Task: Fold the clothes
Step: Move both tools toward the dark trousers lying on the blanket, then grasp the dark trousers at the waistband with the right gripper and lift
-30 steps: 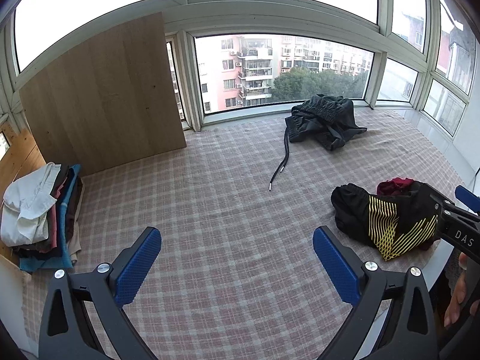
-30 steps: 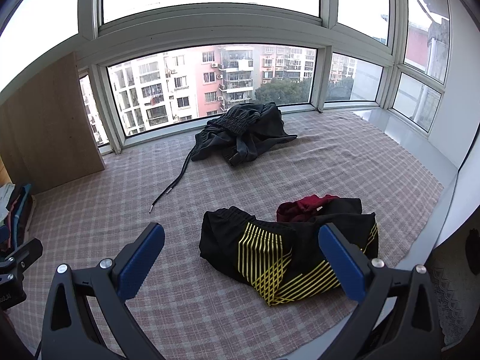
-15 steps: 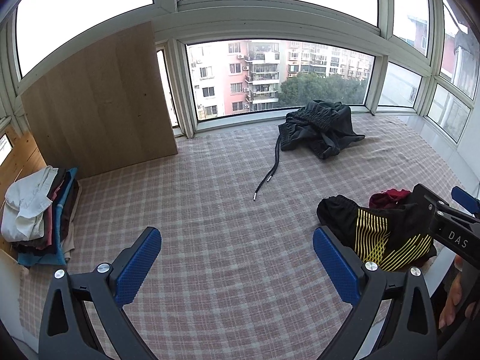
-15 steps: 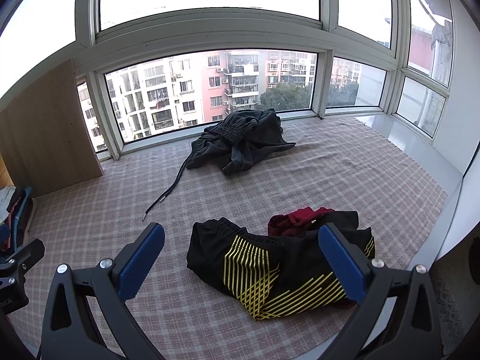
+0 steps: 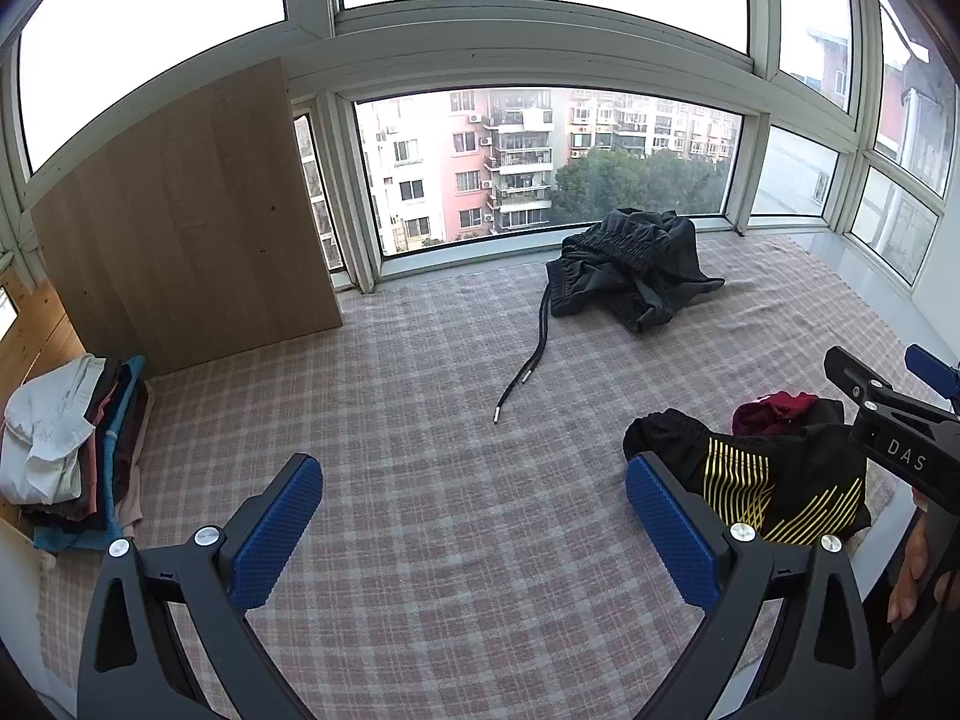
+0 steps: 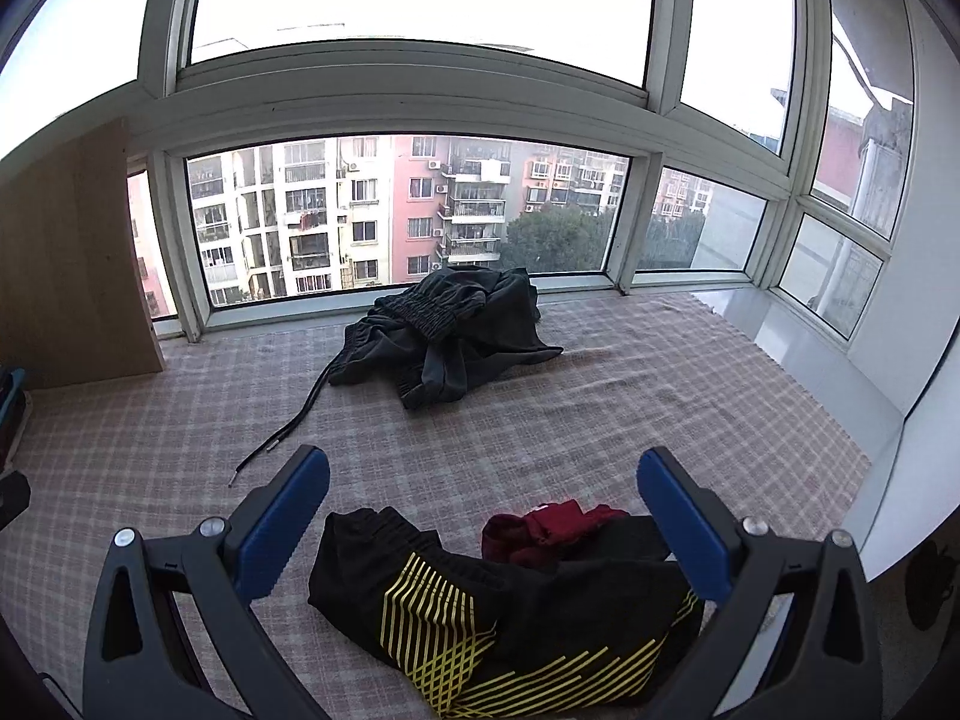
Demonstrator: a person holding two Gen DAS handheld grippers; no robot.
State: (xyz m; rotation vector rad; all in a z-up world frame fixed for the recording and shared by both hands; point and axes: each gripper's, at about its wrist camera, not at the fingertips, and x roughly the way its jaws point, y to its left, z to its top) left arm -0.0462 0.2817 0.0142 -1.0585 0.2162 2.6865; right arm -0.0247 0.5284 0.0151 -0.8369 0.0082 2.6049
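Item 1: black garment with yellow stripes. Crumpled, unfolded, at the lower centre of the right wrist view and the lower right of the left wrist view. It lies on the plaid cloth that covers the surface, near that surface's front edge.

Item 2: dark red garment. Bunched, touching the far edge of item 1 and partly tucked against it.

Item 3: black drawstring garment. Heaped at the centre of the right wrist view, close to the window, well apart from items 1 and 2. Its cord trails loose across the cloth toward the viewer.

Item 4: stack of clothes. Left edge of the left wrist view, beside the wooden panel. It appears to be finished, folded work.

Item 5: right gripper. Fingers spread wide, holding nothing, poised over item 1.

Item 6: left gripper. Fingers spread wide, holding nothing, over bare cloth to the left of item 1.

Step in hand, as judged: approach to the next unfolded piece, most likely item 1, with no grasp made.

Next move calls for: lowering onto an edge or the waistband of item 1, closing on a single layer, lifting it clear of item 2, then spreading it flat on the open cloth before any fold.
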